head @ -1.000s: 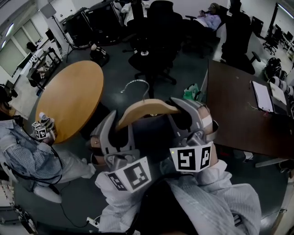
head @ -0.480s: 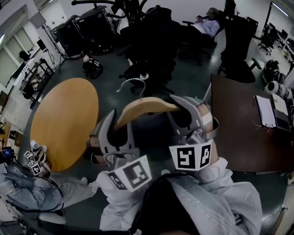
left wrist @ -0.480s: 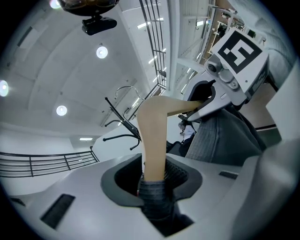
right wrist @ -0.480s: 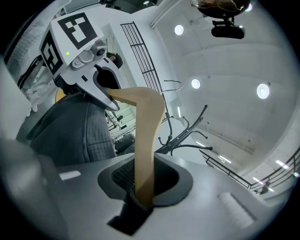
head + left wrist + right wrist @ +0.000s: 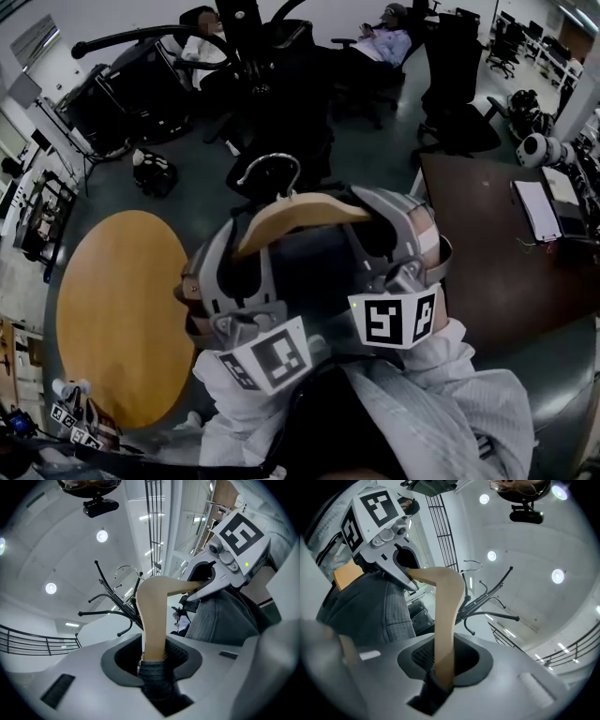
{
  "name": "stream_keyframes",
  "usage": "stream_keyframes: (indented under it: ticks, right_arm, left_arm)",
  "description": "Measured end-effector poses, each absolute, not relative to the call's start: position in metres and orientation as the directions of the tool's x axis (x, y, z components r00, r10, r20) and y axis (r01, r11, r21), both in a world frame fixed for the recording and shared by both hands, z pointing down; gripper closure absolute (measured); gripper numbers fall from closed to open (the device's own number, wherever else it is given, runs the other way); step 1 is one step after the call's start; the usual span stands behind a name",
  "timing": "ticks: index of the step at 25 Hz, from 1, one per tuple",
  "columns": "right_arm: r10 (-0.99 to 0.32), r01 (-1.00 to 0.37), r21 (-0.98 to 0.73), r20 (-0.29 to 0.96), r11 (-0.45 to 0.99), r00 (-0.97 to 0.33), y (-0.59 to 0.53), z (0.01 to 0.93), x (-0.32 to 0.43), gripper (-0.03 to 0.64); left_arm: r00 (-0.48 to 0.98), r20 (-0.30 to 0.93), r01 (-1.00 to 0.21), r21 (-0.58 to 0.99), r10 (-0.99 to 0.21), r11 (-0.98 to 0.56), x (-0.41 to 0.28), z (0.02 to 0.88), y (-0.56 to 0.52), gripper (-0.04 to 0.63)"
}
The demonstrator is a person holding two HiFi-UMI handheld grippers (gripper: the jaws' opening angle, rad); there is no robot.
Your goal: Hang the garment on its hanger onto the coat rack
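A wooden hanger with a metal hook carries a dark grey garment. My left gripper is shut on the hanger's left end. My right gripper holds the right end, and its jaws are opening with the wood still between them. In the left gripper view the hanger arm and the garment's cloth run into the jaws. The right gripper view shows its hanger arm the same way. The black coat rack stands just beyond the hook, with its curved arms spread out.
A round wooden table lies at the lower left. A dark desk with a notebook is on the right. Black office chairs and a seated person are behind the rack. A bag sits on the floor.
The view has swung toward the coat rack, which now fills the top centre. The round table has slid down and left. The hanger stays between both grippers.
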State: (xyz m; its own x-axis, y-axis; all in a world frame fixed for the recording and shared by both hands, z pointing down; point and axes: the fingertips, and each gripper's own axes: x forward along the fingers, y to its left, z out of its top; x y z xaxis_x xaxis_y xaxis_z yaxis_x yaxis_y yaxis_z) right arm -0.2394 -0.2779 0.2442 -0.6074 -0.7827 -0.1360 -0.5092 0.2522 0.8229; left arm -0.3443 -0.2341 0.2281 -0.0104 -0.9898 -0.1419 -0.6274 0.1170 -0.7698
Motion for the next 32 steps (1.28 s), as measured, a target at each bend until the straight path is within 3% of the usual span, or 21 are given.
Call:
stream_keyframes:
  ticks: [11, 32]
  right_arm:
    - [-0.845, -0.551, 0.819, -0.175, 0.160, -0.506, -0.352, 0.219, -0.260, 0.545]
    - [-0.779, -0.479, 0.816, -0.057, 0.324, -0.624, -0.461, 0.259, -0.289, 0.540]
  left_arm:
    - [0.090, -0.164, -0.626, -0.776, -0.982, 0.072, -0.368, 0.203, -0.318, 0.480]
    - [-0.013, -0.027, -0.650, -0.760, -1.000, 0.029, -0.391, 0.247, -0.416, 0.480]
